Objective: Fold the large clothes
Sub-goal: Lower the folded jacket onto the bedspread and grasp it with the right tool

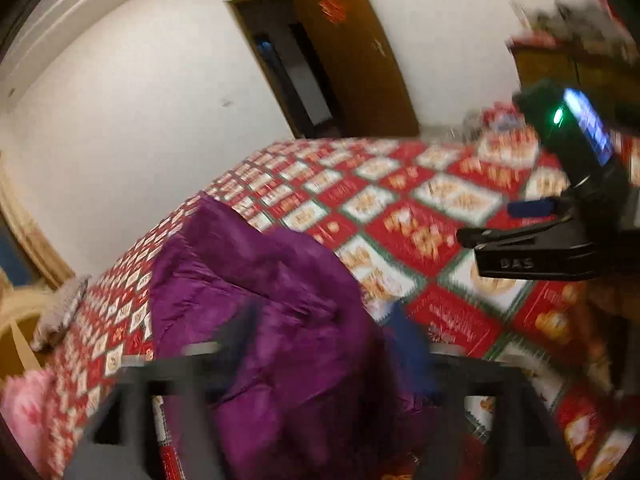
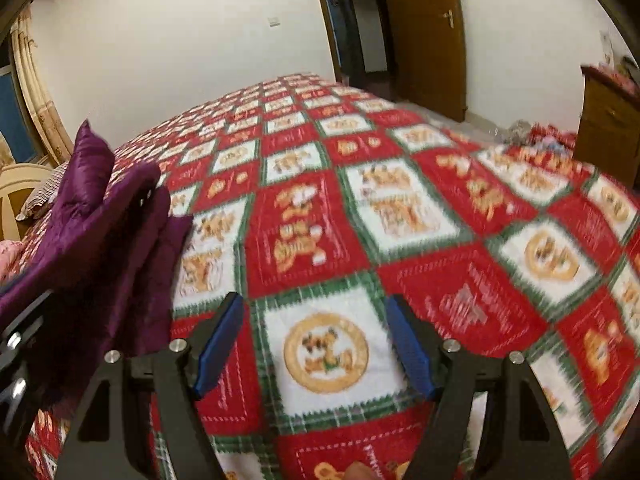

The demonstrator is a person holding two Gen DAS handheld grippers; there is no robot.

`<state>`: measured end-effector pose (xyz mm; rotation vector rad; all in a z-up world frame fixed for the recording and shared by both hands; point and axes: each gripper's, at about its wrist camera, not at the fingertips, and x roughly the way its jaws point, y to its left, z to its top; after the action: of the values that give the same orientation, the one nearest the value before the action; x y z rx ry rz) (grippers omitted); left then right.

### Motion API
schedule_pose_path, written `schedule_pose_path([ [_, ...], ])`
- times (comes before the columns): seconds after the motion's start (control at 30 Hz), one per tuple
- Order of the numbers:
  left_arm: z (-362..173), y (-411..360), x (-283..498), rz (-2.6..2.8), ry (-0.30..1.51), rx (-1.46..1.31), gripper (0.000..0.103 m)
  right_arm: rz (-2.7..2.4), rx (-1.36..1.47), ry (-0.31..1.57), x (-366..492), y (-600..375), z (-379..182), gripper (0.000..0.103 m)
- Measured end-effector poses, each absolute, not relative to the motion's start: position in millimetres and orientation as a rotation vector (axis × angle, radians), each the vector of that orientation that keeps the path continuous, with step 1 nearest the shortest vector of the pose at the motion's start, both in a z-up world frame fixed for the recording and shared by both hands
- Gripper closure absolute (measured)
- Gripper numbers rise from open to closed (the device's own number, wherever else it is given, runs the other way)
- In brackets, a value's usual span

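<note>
One bed fills most of both views, covered by a red, white and green checked bedspread (image 2: 360,208) printed with bear motifs; its far edge runs along a white wall (image 2: 180,60), and most of its surface is bare, giving wide open room ahead of and to the right of the tools. Beyond the far corner stands one brown wooden door (image 2: 428,40) beside a dark doorway, and a wooden cabinet (image 2: 608,120) sits at the right edge of the room. One garment lies on the bed: a purple padded coat (image 1: 256,280), bunched in folds toward the bed's left side. In the left wrist view it lies directly ahead of and between the fingers of the left gripper (image 1: 324,320), whose jaws stand spread wide; blur hides whether the pads touch the cloth. In the right wrist view the coat lies off to the left of the right gripper (image 2: 316,340), clear of it, and only checked bedspread shows between that tool's two blue pads (image 2: 220,344), which stand apart and hold nothing. The two grippers hang side by side over the near part of the bed. A striped pillow (image 2: 40,200) lies at the bed's far left edge, with something pink (image 1: 24,412) near it.
</note>
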<state>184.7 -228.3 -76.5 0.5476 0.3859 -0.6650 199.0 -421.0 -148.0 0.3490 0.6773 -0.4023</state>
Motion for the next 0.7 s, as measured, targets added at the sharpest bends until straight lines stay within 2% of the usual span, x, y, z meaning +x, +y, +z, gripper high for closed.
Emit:
schedule_pose_path([
  [0.03, -70.0, -222.7, 183.9, -0.659, 0.370, 0.523, 0.012, -0.407, 0.337, 0.672, 201.0, -420.9, -139.4, 0.027],
  [0.23, -45.2, -185.6, 204.9, -0.609, 0.365, 0.425, 0.011, -0.393, 0.255, 0.608, 222.7, -406.2, -76.5, 0.028],
  [0.37, -55.7, -147.3, 277.2, -0.308, 0.497, 0.368, 0.011, -0.322, 0.206, 0.592, 257.1, -372.6, -36.8, 0.033],
  [0.47, -64.7, -106.8, 334.8, -0.120, 0.599, 0.260, 0.011, -0.263, 0.154, 0.611, 297.8, -329.6, -9.3, 0.043],
  [0.57, -67.3, -75.7, 369.3, -0.010, 0.630, 0.179, 0.011, -0.225, 0.090, 0.645, 337.1, -285.2, 2.7, 0.052],
  [0.7, -69.9, -64.9, 398.3, 0.000, 0.651, 0.103, 0.011, -0.204, 0.080, 0.738, 390.1, -250.4, -14.2, 0.054],
])
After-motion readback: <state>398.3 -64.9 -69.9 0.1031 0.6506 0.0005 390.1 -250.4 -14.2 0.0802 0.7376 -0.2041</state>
